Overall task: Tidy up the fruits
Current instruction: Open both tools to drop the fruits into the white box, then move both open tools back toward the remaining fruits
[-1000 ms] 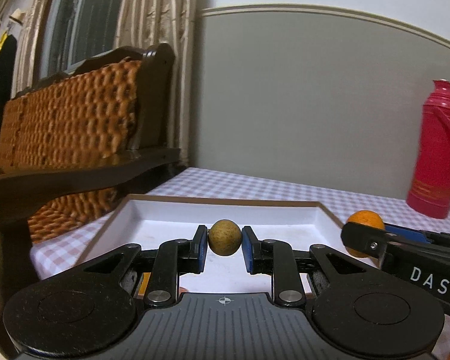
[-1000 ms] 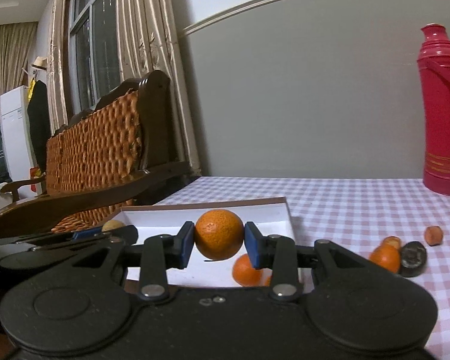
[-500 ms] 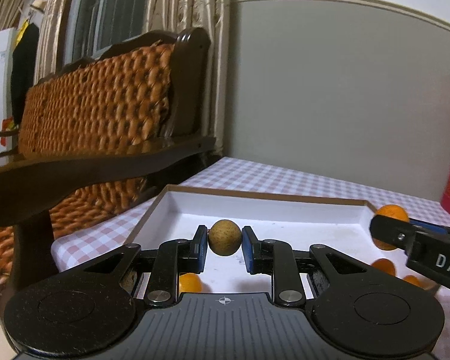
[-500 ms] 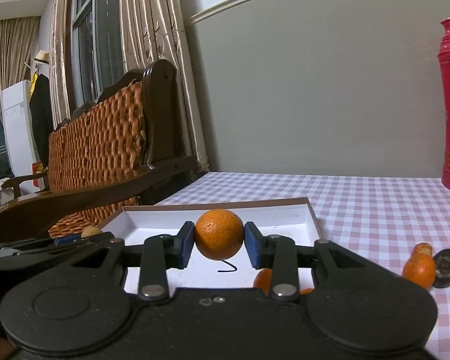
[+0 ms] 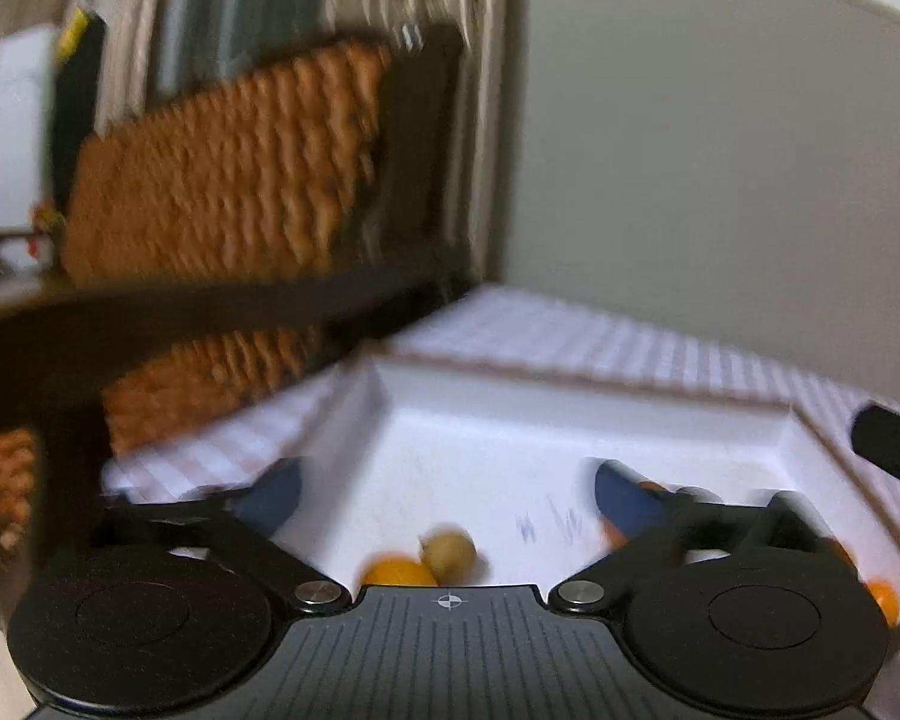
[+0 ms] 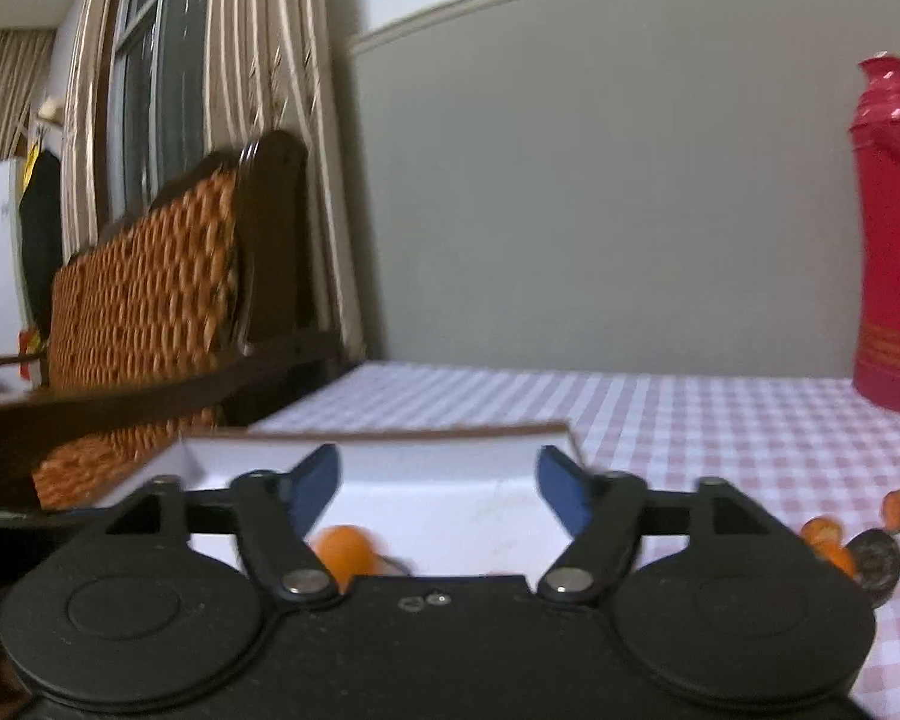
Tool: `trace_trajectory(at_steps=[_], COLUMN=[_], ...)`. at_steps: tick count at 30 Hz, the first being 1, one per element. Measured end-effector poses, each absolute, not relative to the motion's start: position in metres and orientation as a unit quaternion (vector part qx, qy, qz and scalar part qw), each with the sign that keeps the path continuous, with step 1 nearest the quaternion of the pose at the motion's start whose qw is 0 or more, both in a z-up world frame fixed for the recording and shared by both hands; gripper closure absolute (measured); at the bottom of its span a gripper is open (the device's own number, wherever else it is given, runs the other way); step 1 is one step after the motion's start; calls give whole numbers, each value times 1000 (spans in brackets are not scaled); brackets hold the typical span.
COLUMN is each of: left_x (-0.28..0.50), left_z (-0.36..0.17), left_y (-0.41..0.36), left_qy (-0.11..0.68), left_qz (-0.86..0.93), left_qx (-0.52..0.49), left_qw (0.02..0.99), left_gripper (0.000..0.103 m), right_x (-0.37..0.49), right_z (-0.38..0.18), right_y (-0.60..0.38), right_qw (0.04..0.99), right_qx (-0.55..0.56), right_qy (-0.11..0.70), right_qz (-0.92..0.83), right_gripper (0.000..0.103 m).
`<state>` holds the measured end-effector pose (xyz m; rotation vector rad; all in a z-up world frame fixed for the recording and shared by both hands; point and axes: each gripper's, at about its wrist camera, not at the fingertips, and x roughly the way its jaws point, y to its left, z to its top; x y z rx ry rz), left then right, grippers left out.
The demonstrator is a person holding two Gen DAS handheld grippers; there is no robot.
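Left wrist view, smooth white square-cornered tray, round tan fruit inside

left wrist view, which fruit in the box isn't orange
The small tan-green round fruit lying low in the white box, beside an orange one; every other fruit visible there is orange.

A tall red plastic thermos flask is seen upright on the pink-and-white checked tablecloth, far ahead and to the right of the gripper. A dark wooden armchair with an orange woven back is placed off to the left, with striped beige curtains hung behind it.
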<state>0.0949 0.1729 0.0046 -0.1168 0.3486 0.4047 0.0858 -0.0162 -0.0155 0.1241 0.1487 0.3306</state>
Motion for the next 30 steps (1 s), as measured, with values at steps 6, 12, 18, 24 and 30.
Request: trace_trajectory(at_steps=[6,12,18,24,30], left_x=[74,68,68,70,68], left_z=[19,17,16,15,15], left_y=[156,148,148,143,133], left_qy=[133,141,154,158,155], left_qz=[188,176,177,174,167], left_qx=[-26,-18,-26,-24,-13], left_qw=[973,974,972,972,974], left_gripper=[0,0,0,0,0], right_x=[74,69,68,67,65], right_z=[-10,-11,-12,-15,-17], right_y=[-37,-44,-49,-49,-53], right_qw=[980,980,981,980,979], right_qx=[95,98,100,92,95], right_qy=[54,55,59,73,88], right_qz=[167,162,156,158,159], right_gripper=[12,8,6,6,6])
